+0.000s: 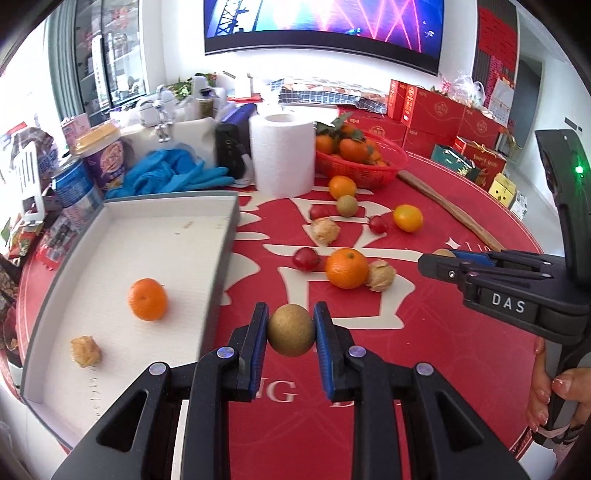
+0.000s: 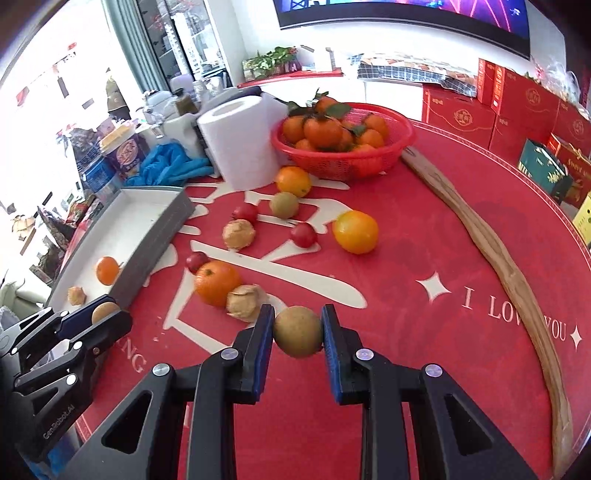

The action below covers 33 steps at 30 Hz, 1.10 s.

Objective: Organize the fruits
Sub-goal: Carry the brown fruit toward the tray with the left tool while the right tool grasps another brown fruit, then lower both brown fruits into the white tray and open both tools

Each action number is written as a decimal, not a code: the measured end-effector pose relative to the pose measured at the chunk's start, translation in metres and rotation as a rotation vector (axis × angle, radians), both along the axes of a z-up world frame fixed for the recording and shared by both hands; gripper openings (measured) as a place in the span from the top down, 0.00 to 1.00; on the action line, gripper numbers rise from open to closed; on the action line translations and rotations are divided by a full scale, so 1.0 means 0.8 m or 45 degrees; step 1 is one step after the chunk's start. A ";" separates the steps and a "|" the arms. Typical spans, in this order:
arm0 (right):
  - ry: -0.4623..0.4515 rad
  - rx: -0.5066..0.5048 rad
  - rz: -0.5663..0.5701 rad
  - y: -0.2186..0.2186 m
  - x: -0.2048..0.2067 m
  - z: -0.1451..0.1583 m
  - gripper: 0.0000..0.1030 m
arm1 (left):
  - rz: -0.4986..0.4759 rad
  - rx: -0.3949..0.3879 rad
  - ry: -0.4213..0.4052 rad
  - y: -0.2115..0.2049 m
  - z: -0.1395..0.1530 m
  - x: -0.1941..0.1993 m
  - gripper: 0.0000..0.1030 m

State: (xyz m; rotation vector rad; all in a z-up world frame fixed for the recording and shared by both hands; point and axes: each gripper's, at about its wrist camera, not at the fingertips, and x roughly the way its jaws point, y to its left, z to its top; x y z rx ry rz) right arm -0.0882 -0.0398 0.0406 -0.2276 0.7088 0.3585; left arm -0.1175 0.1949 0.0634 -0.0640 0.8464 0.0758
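Round, brown-green, matte fruit (image 1: 291, 330) in left claw (image 1: 291, 332).

White paper roll (image 1: 282, 153), blue gloves (image 1: 173, 173), wooden stick (image 2: 491, 258) on red tablecloth (image 2: 424, 332)

Wall screen (image 1: 325, 26) cut off by top edge, both views. Wooden stick (image 2: 517, 280): lower end runs off frame. Print on red gift boxes (image 1: 436, 110) too small to read
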 end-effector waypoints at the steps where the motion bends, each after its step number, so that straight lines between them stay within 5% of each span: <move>1: -0.003 -0.005 0.007 0.005 -0.002 0.001 0.74 | 0.010 0.003 -0.003 0.005 0.001 -0.001 0.74; 18: -0.026 -0.131 0.188 0.135 -0.024 0.005 0.74 | 0.164 -0.025 -0.050 0.096 -0.001 -0.033 0.74; 33: 0.060 -0.197 0.342 0.244 -0.022 -0.027 0.74 | 0.281 -0.036 0.012 0.166 -0.031 -0.050 0.74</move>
